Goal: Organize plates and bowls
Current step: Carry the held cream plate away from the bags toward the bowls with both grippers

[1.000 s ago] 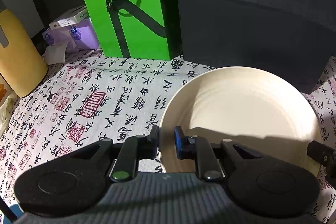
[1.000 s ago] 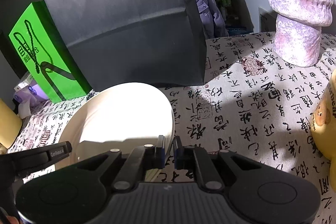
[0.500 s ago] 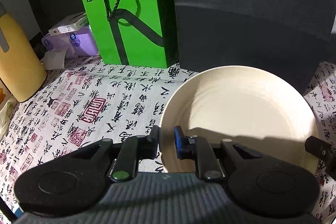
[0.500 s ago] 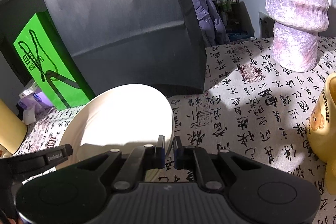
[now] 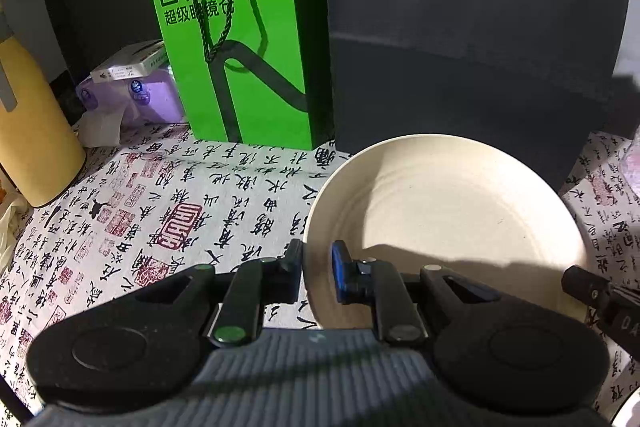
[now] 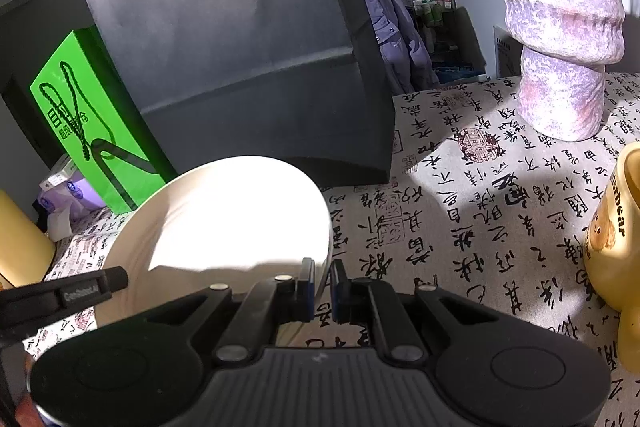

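Note:
A cream plate (image 5: 448, 223) hangs tilted above the calligraphy-print tablecloth (image 5: 160, 211), held from both sides. My left gripper (image 5: 316, 271) is shut on its left rim, one pad inside the dish and one outside. In the right wrist view the same plate (image 6: 224, 223) fills the lower left, and my right gripper (image 6: 321, 285) is shut on its right rim. Each gripper's finger tip shows at the edge of the other's view.
A green paper bag (image 5: 240, 39) and a large dark grey bag (image 5: 472, 39) stand just behind the plate. A yellow bottle (image 5: 32, 131) and purple tissue pack (image 5: 132, 99) sit at left. A mottled pink vase (image 6: 560, 27) and a yellow bear mug (image 6: 616, 235) stand at right.
Both views have risen slightly, showing more of the bags' tops. The plate stays clamped between both grippers.

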A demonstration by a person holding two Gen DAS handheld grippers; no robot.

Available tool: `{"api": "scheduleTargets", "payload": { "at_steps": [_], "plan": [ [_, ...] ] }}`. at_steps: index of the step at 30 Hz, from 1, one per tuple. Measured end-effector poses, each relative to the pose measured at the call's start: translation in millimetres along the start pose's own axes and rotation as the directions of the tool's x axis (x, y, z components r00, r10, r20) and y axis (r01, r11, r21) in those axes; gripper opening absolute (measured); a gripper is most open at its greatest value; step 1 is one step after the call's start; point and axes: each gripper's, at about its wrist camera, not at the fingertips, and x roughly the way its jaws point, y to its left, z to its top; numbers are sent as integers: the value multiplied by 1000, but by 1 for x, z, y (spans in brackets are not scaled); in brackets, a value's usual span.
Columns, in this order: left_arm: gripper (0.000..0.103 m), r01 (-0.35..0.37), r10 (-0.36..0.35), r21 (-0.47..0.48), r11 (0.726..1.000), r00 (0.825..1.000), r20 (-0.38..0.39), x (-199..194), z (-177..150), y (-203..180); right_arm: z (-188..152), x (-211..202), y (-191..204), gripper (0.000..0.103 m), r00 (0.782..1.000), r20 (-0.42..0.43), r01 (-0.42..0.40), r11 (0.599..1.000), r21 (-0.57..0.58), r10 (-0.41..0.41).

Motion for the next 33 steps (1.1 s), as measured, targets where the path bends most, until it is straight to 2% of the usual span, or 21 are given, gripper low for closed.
{"api": "scheduleTargets", "payload": {
  "at_steps": [15, 22, 33],
  "plan": [
    [16, 69, -69, -40, 997, 998, 4, -5, 1, 15, -1, -15, 4, 8, 999, 20, -28, 1000, -5, 28],
    [15, 74, -73, -48, 996, 997, 17, -15, 4, 20, 2, -23, 6, 8, 998, 40, -51, 999, 2, 50],
    [15, 91, -89, -52, 994, 995, 44, -39, 1, 22, 0, -44, 10, 8, 998, 46, -43, 999, -1, 43]
  ]
}}
